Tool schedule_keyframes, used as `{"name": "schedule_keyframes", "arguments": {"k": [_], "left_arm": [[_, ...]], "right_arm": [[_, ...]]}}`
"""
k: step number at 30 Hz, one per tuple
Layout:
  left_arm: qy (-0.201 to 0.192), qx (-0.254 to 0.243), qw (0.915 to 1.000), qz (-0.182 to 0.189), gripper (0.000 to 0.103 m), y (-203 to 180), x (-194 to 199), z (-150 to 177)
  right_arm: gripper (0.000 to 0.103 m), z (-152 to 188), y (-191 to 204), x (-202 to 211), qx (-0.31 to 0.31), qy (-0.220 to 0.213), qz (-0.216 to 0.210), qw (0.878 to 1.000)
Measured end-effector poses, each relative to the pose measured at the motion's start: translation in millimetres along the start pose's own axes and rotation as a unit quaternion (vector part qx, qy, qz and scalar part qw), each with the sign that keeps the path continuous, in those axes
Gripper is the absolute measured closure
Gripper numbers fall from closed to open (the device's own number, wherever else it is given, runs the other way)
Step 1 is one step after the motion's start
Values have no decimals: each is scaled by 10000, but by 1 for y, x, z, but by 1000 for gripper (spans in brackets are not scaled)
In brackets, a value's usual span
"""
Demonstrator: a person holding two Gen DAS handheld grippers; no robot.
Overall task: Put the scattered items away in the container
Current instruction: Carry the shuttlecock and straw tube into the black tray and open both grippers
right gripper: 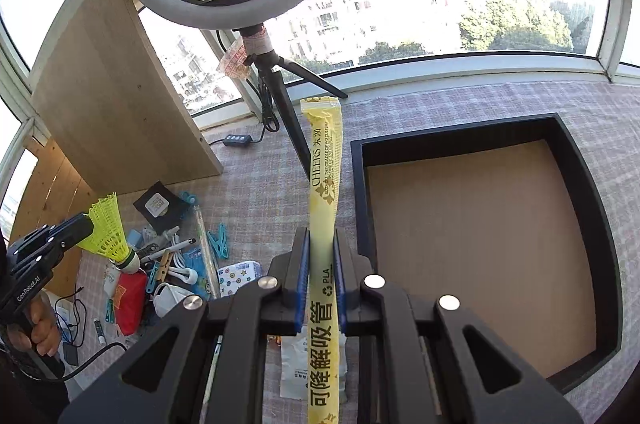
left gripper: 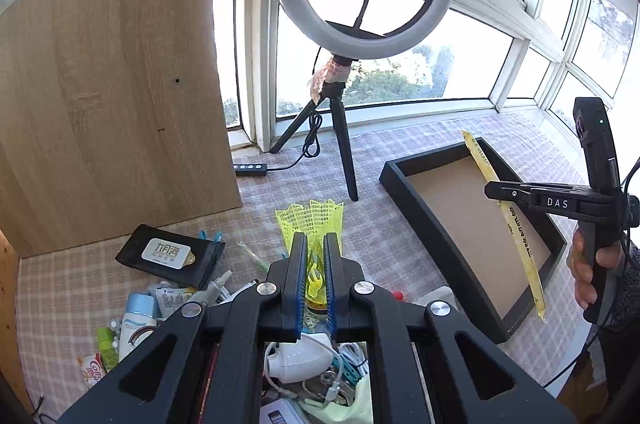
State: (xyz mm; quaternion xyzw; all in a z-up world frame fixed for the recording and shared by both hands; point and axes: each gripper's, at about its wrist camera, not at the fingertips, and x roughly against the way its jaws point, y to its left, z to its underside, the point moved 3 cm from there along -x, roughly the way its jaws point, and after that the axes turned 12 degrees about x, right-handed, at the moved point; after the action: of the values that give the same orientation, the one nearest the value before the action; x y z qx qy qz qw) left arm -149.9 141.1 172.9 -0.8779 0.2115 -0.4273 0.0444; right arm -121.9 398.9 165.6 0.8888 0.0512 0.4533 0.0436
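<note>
Both grippers clamped, raised above the table

The left gripper pinches a shuttlecock, angled down at the left; the right gripper grips a straw packet, angled down to its right.

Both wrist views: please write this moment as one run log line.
left gripper: shut on shuttlecock | right gripper: shut on straw packet | tray: holds nothing yet
</note>
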Motion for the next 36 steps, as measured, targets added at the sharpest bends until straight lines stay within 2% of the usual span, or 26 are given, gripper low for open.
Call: {"name": "schedule_keyframes", "arguments": {"k": [7,10,14,18,26,27,28,30,33,36], "left_arm": [[311,-452,9948,855,96,-108,-16,19],[422,-715,9906,1088,96,-153,-26,30],[572,-799,9862,1330,96,-193,-36,37],[638,-827,9846,1398,96,-217,-43,41],[654,-985,9820,1475,96,-247,-52,49],[673,-1007,9810,1514,86,-251,-53,49],[734,-1022,9807,1493,67,-253,-57,50],[774,-1006,9816,1426,48,-254,-61,50],[702,-927,9846,1305,48,-248,-62,48],[796,-760,9855,1291,48,-236,-65,44]], "right_arm": [[92,39,-77,27,-257,153,850,9959],[92,48,-107,33,-386,191,1139,9926],[92,53,-135,31,-505,259,1337,9894],[92,52,-153,30,-551,284,1457,9874],[91,39,-164,25,-480,212,1759,9830],[82,38,-167,24,-485,268,1879,9806],[58,37,-169,22,-500,352,2004,9778],[32,35,-171,22,-520,393,2155,9743],[32,36,-165,27,-463,269,2152,9751],[32,35,-157,29,-370,262,2145,9757]]}}
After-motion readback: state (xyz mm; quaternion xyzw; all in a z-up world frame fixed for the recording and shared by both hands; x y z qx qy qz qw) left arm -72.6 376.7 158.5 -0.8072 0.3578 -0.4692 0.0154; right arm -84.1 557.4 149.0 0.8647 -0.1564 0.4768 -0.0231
